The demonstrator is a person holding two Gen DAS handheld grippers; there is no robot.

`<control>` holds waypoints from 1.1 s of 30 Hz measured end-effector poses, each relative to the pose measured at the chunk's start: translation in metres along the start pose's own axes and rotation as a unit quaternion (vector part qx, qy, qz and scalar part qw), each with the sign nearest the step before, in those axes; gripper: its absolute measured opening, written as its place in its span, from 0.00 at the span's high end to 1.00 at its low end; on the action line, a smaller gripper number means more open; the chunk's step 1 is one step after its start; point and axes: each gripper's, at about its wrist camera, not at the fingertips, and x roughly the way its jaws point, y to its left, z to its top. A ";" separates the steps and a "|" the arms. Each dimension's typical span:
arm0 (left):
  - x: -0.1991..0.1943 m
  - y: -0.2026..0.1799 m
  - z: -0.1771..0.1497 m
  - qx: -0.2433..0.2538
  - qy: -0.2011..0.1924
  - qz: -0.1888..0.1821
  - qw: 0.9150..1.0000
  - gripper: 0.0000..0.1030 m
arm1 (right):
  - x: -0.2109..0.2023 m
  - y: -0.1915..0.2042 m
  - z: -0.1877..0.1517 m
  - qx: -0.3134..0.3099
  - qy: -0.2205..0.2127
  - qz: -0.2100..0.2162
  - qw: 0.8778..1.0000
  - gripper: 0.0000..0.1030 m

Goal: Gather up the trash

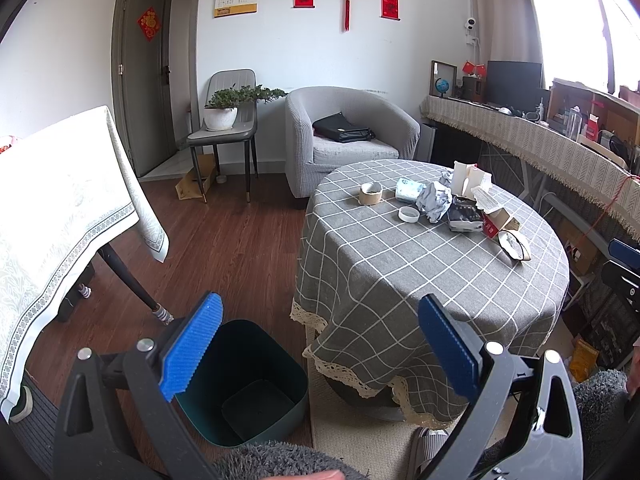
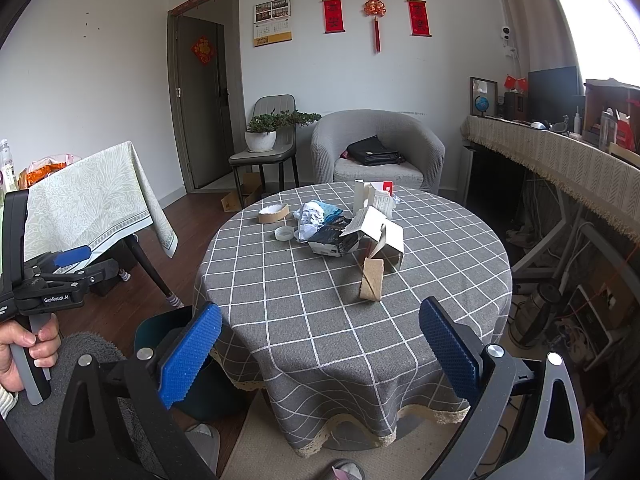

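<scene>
Trash lies on a round table with a grey checked cloth [image 1: 400, 272] [image 2: 320, 320]: crumpled paper [image 1: 436, 200] [image 2: 310, 218], a tape roll [image 1: 370, 193] [image 2: 273, 213], a white lid [image 1: 409, 214] [image 2: 284, 234], a black packet [image 1: 464, 214] [image 2: 334, 238], torn cartons [image 1: 494, 210] [image 2: 380, 228] and a cardboard tube [image 2: 372, 280]. A dark green bin [image 1: 244, 384] [image 2: 160, 332] stands on the floor to the table's left. My left gripper [image 1: 320, 344] is open above the bin and the table's edge. My right gripper [image 2: 320, 344] is open before the table's near edge. Both hold nothing.
A second table with a pale cloth [image 1: 60, 216] [image 2: 96, 200] stands at the left. Behind are a grey armchair [image 1: 348, 140] with a black bag, a chair with a potted plant [image 1: 222, 112], and a long cluttered counter [image 1: 540, 144] on the right. A hand [image 2: 24, 352] grips the left tool.
</scene>
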 end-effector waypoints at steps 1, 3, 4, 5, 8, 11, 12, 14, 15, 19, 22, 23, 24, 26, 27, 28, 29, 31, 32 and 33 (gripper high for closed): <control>0.000 -0.001 -0.001 0.002 0.001 0.000 1.000 0.03 | 0.000 -0.001 0.000 0.001 0.002 0.000 1.000 0.03; -0.003 -0.003 0.000 0.006 0.002 -0.003 1.000 0.03 | 0.001 -0.004 0.002 0.004 0.015 0.005 1.000 0.03; -0.004 -0.003 0.001 0.005 0.002 -0.005 1.000 0.03 | 0.001 -0.006 0.004 0.010 0.018 0.010 1.000 0.03; -0.005 -0.003 0.002 0.004 0.002 -0.009 1.000 0.03 | 0.000 -0.009 0.007 0.021 0.016 0.016 1.000 0.03; -0.008 -0.004 0.006 0.001 -0.003 -0.022 1.000 0.03 | 0.001 -0.016 0.014 0.047 0.011 0.021 0.999 0.03; -0.009 -0.010 0.010 0.015 -0.009 -0.023 1.000 0.03 | 0.006 -0.017 0.022 0.047 0.009 0.012 0.999 0.03; -0.009 -0.013 0.011 0.021 -0.011 -0.025 0.999 0.03 | 0.008 -0.017 0.025 0.047 0.011 0.015 0.999 0.03; -0.009 -0.020 0.014 0.034 -0.013 -0.034 0.999 0.03 | 0.014 -0.019 0.031 0.044 0.016 0.016 0.999 0.03; -0.008 -0.023 0.015 0.040 -0.012 -0.040 0.998 0.03 | 0.017 -0.021 0.034 0.042 0.019 0.017 0.999 0.03; 0.003 -0.034 0.017 0.036 0.008 -0.083 0.996 0.03 | 0.034 -0.033 0.051 0.019 0.035 0.004 0.999 0.03; 0.014 -0.049 0.015 0.042 0.016 -0.112 0.993 0.03 | 0.045 -0.049 0.065 0.030 0.037 0.006 0.999 0.03; 0.018 -0.053 0.015 0.046 0.018 -0.117 0.992 0.03 | 0.049 -0.055 0.069 0.036 0.039 0.007 0.999 0.03; 0.022 -0.058 0.015 0.049 0.021 -0.124 0.991 0.03 | 0.053 -0.060 0.072 0.040 0.040 0.010 0.998 0.03; 0.031 -0.069 0.016 0.053 0.027 -0.140 0.988 0.04 | 0.065 -0.067 0.078 0.045 0.049 0.013 0.998 0.03; 0.036 -0.075 0.018 0.059 0.030 -0.149 0.987 0.06 | 0.072 -0.071 0.079 0.047 0.056 0.010 0.997 0.03; 0.040 -0.082 0.018 0.066 0.032 -0.154 0.985 0.11 | 0.079 -0.075 0.081 0.049 0.063 0.010 0.997 0.03; 0.045 -0.089 0.020 0.074 0.036 -0.158 0.984 0.16 | 0.087 -0.080 0.083 0.052 0.070 0.012 0.996 0.03; 0.056 -0.104 0.023 0.088 0.047 -0.165 0.981 0.18 | 0.100 -0.088 0.086 0.058 0.079 0.011 0.995 0.03; 0.061 -0.113 0.025 0.094 0.049 -0.171 0.980 0.18 | 0.106 -0.091 0.087 0.061 0.082 0.018 0.995 0.03; 0.065 -0.119 0.026 0.097 0.051 -0.175 0.978 0.19 | 0.112 -0.094 0.089 0.063 0.085 0.023 0.994 0.03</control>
